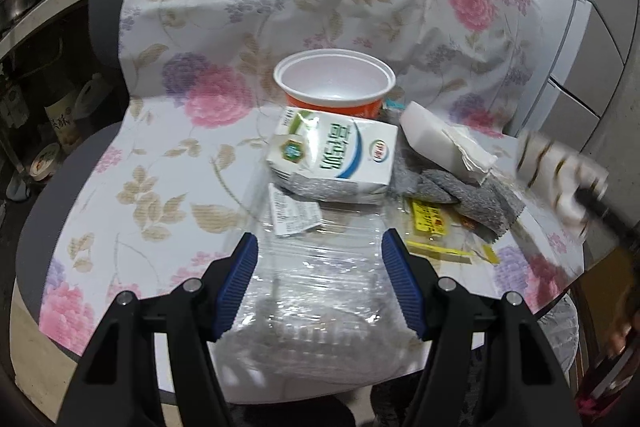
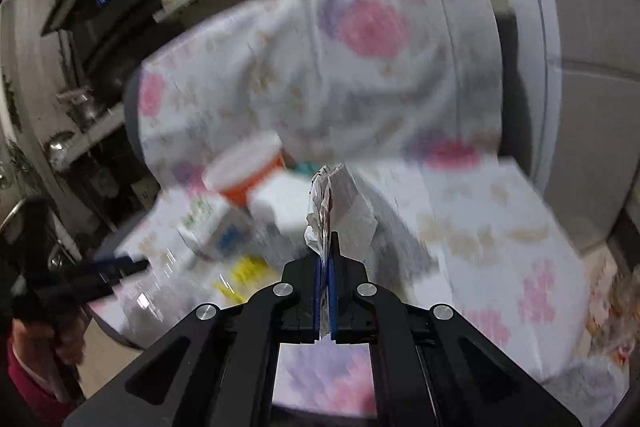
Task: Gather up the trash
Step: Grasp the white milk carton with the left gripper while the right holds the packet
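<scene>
Trash lies on a chair seat under a floral cover (image 1: 160, 187): an orange cup (image 1: 334, 83), a milk carton (image 1: 336, 155), a white folded paper pack (image 1: 440, 143), a grey cloth (image 1: 452, 195), a yellow wrapper (image 1: 432, 223) and a paper slip (image 1: 292, 215). My left gripper (image 1: 318, 247) is near the seat's front, its blue pads set wide against the sides of a clear plastic tray (image 1: 320, 299). My right gripper (image 2: 325, 247) is shut on a crumpled silver-white wrapper (image 2: 324, 203). From the left wrist it shows as a blur at the right, with the wrapper (image 1: 552, 163) lifted above the seat.
Shelves with pots and bottles (image 1: 36, 27) stand left of the chair. White cabinet fronts (image 1: 592, 47) rise on the right. A crinkled plastic bag (image 2: 600, 367) sits low beside the seat's right edge. A hand (image 2: 60, 339) holds the left gripper's handle.
</scene>
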`<state>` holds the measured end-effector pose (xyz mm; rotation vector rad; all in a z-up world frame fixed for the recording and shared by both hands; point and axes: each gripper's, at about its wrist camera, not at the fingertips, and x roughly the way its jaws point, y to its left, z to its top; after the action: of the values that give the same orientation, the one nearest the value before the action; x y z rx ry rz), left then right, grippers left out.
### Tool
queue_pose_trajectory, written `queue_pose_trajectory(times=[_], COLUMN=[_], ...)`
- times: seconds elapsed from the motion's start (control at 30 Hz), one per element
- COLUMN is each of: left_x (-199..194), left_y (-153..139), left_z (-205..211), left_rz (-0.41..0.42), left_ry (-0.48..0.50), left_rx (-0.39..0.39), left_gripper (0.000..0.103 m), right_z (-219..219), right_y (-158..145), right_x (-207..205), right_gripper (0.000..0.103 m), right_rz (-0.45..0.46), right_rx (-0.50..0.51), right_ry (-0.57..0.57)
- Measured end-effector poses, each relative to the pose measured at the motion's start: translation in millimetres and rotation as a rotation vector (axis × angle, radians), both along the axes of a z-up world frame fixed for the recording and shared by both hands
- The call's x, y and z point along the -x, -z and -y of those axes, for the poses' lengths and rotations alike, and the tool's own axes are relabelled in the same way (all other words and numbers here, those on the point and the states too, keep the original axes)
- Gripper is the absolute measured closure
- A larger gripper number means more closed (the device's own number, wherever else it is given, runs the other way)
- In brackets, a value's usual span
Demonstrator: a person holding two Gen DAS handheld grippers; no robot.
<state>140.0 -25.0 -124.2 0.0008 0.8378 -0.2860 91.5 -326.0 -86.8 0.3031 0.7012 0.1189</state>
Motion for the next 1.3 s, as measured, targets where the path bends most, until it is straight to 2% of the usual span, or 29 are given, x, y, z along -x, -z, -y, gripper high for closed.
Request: queue_pose_trajectory(times=[0.1, 0.17, 0.4, 0.6, 0.67, 0.7, 0.87, 1.03, 1.3], left_x=[-3.9, -8.2, -37.9, -81.8, -95.3, -102.4, -120.4, -112.5, -51.8], left_y=[2.7, 2.9, -9.5, -15.1, -11.8, -8.6, 4.1, 8.2, 10.5], left_z=[9.0, 15.1, 44.3, 72.4, 78.3, 81.3, 87.6, 72.1, 25.5], left_rz=[-0.017, -0.024, -0.021, -0.009, -0.024, -0.032, -0.073, -0.116, -0.149], left_ry=[0.007, 0.013, 0.021, -0.066, -0.097, -0.114, -0.135, -0.127, -0.109], left_rx=[-0.009, -0.015, -0.018, -0.065, -0.071, -0.076, -0.108, -0.107, -0.039], left_gripper=[0.04, 0.04, 0.04, 0.04, 0.038, 0.033, 0.033, 0.032, 0.028], right_z=[9.6, 13.6, 19.4, 22.7, 23.4, 23.2, 18.0, 12.6, 2.0], right_y=[26.6, 27.9, 14.4, 13.8, 14.5, 14.8, 15.5, 13.1, 6.9], right_x=[0.0, 5.0, 14.1, 10.3, 9.8, 9.4, 7.0, 7.6, 11.2], right_gripper=[0.1, 0.1, 0.1, 0.1, 0.1, 0.1, 0.1, 0.099, 0.099], right_rz=[-0.086, -0.072, -0.008, 0.001, 0.0, -0.001, -0.003, 0.002, 0.007], right_rx=[-0.049, -0.069, -0.041, -0.02, -0.015, -0.01, 0.02, 0.036, 0.048], right_ry=[0.012, 0.014, 0.011, 0.012, 0.01, 0.009, -0.007, -0.018, -0.034])
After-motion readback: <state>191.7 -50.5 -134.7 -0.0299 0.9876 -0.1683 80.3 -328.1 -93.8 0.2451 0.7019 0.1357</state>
